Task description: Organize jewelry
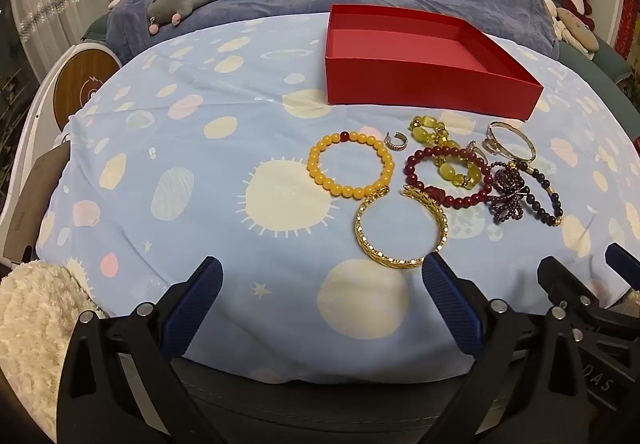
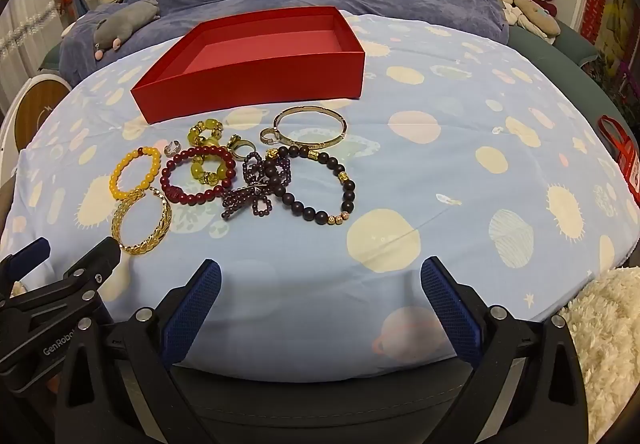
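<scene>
Jewelry heaped on the bed, red box (image 1: 420,56) empty behind it.

Left gripper (image 1: 320,284) and right gripper (image 2: 320,284) both hover with jaws spread. Start leftmost: yellow bead bracelet (image 1: 350,164), then gold bangle (image 1: 400,230); lift each clear, since neighbours overlap and may drag.

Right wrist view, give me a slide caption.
Open right claw faces bracelets heaped before an empty red box.
</scene>
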Tool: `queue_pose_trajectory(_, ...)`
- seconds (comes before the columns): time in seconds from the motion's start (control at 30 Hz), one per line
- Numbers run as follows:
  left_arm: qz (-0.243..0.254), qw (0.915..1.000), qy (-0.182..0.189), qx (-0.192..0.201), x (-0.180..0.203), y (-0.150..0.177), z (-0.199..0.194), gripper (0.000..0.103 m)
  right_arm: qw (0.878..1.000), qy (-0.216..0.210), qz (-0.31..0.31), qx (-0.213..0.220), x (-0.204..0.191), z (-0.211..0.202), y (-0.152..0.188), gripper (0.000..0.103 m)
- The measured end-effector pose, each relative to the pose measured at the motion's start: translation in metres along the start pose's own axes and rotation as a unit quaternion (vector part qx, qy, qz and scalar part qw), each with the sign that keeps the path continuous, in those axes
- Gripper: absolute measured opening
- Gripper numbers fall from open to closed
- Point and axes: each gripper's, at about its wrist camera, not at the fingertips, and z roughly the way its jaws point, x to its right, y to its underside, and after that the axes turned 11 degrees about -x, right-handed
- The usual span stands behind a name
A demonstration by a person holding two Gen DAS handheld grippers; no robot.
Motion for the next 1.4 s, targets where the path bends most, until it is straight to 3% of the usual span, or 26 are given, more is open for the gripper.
queue_pose_trajectory(1.4, 0.0, 1.0, -0.007, -0.003, 0.0005, 0.0012, 0.0006, 0.096, 1.0, 0.0, -0.001, -0.001, -0.003, 0.0002, 0.0006, 0.096)
